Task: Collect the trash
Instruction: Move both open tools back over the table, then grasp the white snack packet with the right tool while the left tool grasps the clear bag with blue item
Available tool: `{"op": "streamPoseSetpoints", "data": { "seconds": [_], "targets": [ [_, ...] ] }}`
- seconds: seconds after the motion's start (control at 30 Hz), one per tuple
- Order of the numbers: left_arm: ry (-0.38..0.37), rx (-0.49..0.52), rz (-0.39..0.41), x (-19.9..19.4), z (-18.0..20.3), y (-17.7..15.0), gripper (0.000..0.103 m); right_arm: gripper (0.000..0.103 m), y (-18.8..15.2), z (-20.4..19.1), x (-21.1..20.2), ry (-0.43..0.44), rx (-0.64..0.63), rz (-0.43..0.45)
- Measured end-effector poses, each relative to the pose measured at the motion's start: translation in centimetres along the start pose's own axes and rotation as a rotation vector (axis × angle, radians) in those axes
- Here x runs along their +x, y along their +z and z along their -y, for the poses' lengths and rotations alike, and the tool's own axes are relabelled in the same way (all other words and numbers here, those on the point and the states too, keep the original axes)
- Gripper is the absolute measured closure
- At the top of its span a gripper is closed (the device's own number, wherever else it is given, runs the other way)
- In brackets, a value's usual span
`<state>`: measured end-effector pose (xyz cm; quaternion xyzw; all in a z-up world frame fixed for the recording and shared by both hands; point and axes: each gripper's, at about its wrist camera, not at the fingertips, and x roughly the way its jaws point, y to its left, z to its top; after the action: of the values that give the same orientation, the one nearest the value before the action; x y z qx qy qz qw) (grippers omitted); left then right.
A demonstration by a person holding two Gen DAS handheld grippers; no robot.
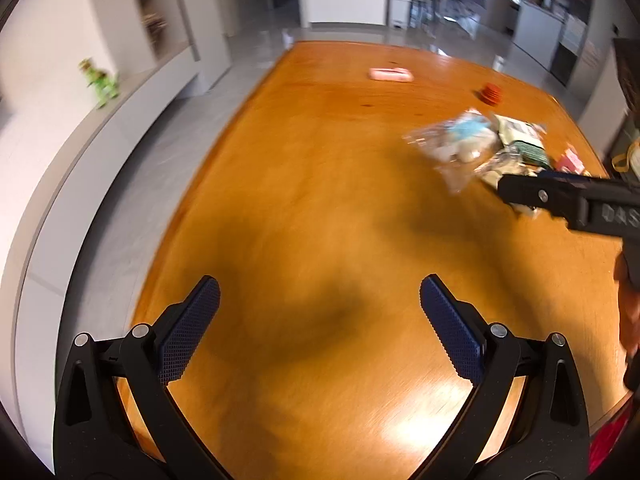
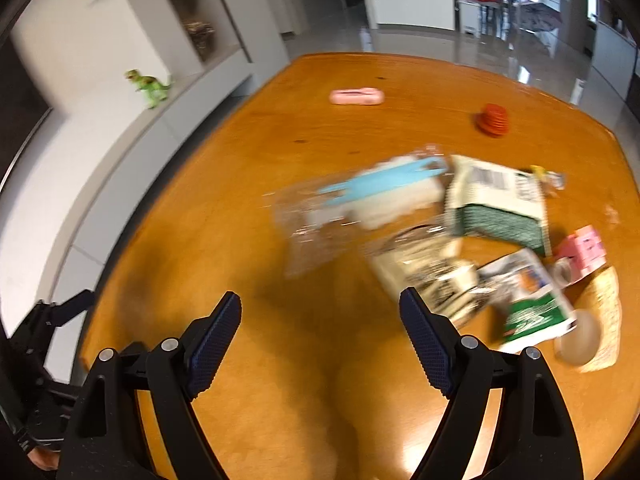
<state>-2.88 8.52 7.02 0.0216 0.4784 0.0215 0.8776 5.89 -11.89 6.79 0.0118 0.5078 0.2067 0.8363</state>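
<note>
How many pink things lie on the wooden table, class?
2. A pink oblong case lies alone at the table's far end; a pink box sits at the right edge of the trash pile. The pile may hide more.

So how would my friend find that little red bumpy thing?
Look at the big orange wooden table. Beyond the pile of plastic wrappers, toward the far right edge, sits a small red ribbed object. It stands alone and is round, unlike the flat pink packet to its left.
</note>
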Motion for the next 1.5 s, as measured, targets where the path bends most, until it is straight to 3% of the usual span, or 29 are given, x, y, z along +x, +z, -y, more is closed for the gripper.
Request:
{"op": "streamPoseSetpoints", "data": {
  "seconds": [0.17, 0.37, 0.4, 0.43, 0.53, 0.83, 1.0, 1.03, 1.07, 1.1, 1.17, 1.33, 1.5],
  "targets": [
    [-0.032, 0.100, -0.009, 1.1, 3.4, 2.1, 0.006, 0.021, 2.4, 4.4, 2.9, -0.071, -0.040, -0.079],
    [-0.044, 0.169, -0.020, 2.3, 5.5, 4.5, 0.006, 0.019, 3.0, 5.1, 5.9, -0.135, -0.120, -0.141],
    [-0.041, 0.179, -0.021, 2.6, 5.9, 5.0, 0.006, 0.035, 2.9, 5.3, 6.4, -0.152, -0.125, -0.154],
    [-0.036, 0.191, -0.023, 2.9, 6.2, 5.5, 0.006, 0.042, 2.8, 5.7, 6.7, -0.137, -0.117, -0.165],
    [-0.033, 0.234, -0.024, 4.1, 7.7, 7.3, 0.006, 0.053, 3.5, 7.2, 5.8, -0.100, -0.049, -0.141],
    [-0.040, 0.394, -0.033, 8.9, 13.3, 11.8, 0.006, 0.054, 5.9, 11.7, 2.1, -0.079, 0.142, -0.023],
    [-0.071, 0.438, -0.088, 12.5, 15.7, 13.2, 0.006, 0.054, 6.2, 12.7, 1.7, -0.064, 0.183, -0.001],
    [-0.079, 0.430, -0.088, 13.0, 15.9, 13.2, 0.008, 0.054, 6.0, 12.7, 1.8, -0.065, 0.183, -0.004],
    [-0.095, 0.411, -0.075, 13.3, 15.9, 13.1, 0.028, 0.054, 6.2, 12.6, 2.1, -0.065, 0.179, -0.010],
    [-0.102, 0.398, -0.081, 13.6, 15.7, 13.1, 0.040, 0.054, 5.9, 12.4, 2.3, -0.066, 0.172, -0.016],
    [-0.146, 0.332, -0.091, 13.6, 14.9, 13.0, 0.052, 0.054, 5.5, 12.2, 2.3, -0.072, 0.162, -0.024],
    [-0.154, 0.279, -0.073, 12.2, 13.5, 11.6, 0.059, 0.054, 4.7, 11.0, 1.6, -0.052, 0.155, -0.021],
    [-0.136, 0.276, -0.026, 8.5, 11.9, 8.6, 0.059, 0.054, 3.7, 8.9, 0.1, -0.033, 0.137, -0.004]
  ]
}}
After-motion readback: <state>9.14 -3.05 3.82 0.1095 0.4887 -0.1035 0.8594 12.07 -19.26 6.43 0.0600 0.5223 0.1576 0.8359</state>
